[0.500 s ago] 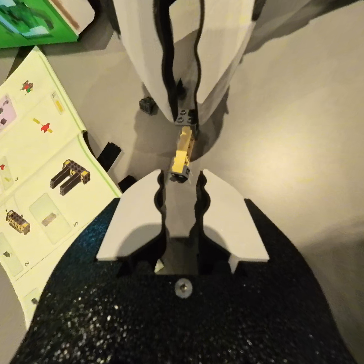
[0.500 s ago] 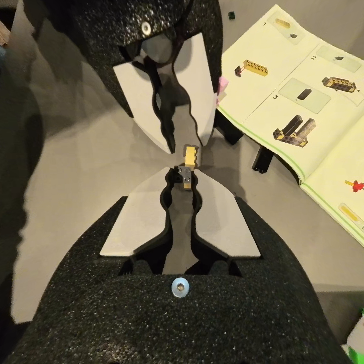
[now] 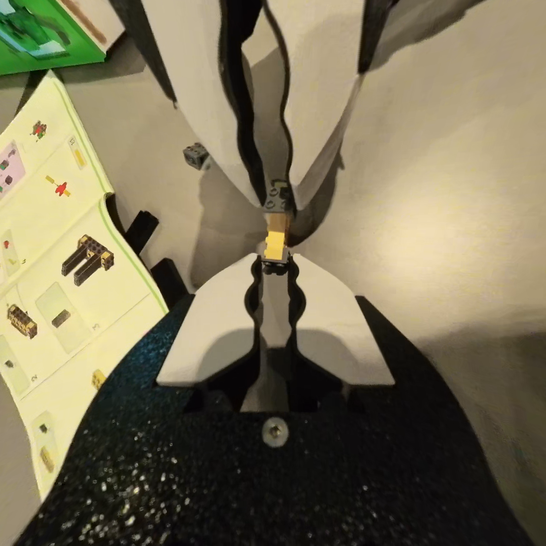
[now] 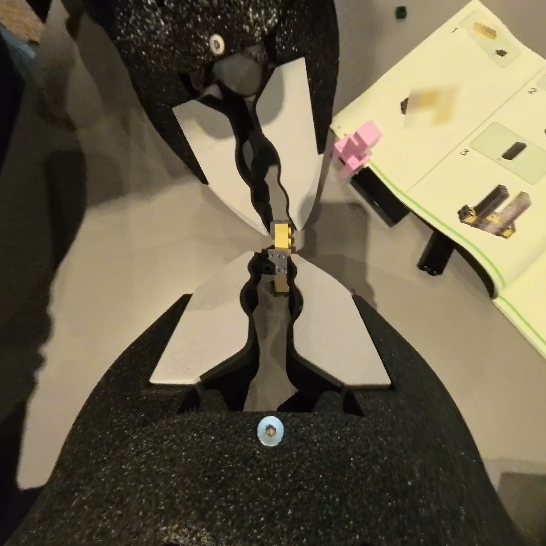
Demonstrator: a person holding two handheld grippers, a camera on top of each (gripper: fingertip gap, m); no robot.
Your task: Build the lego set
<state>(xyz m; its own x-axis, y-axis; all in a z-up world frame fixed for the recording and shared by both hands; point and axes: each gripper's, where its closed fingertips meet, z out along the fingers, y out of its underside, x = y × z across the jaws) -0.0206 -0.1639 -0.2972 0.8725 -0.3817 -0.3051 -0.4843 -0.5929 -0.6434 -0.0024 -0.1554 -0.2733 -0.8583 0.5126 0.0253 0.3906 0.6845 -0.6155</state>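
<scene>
Grey desk (image 3: 428, 177) fills both views, warm-lit and bare from 1 to 4 o'clock in the left wrist view. Left tongs (image 3: 275, 263) are narrowed onto the near end of a small yellow and grey lego assembly (image 3: 276, 245); how its bricks join is hard to make out. Right tongs (image 4: 276, 260) pinch the opposite end at its dark grey plate (image 4: 277, 261), tip to tip with the left pair. At 9 o'clock in the left wrist view lies the instruction booklet (image 3: 59, 251), cut off by the frame, partly covering black bricks (image 3: 141, 227). Beyond, a loose grey brick (image 3: 195, 155) and a green box (image 3: 44, 35). A pink lego piece (image 4: 354, 147), blurred, sits at 1 o'clock in the right wrist view.
</scene>
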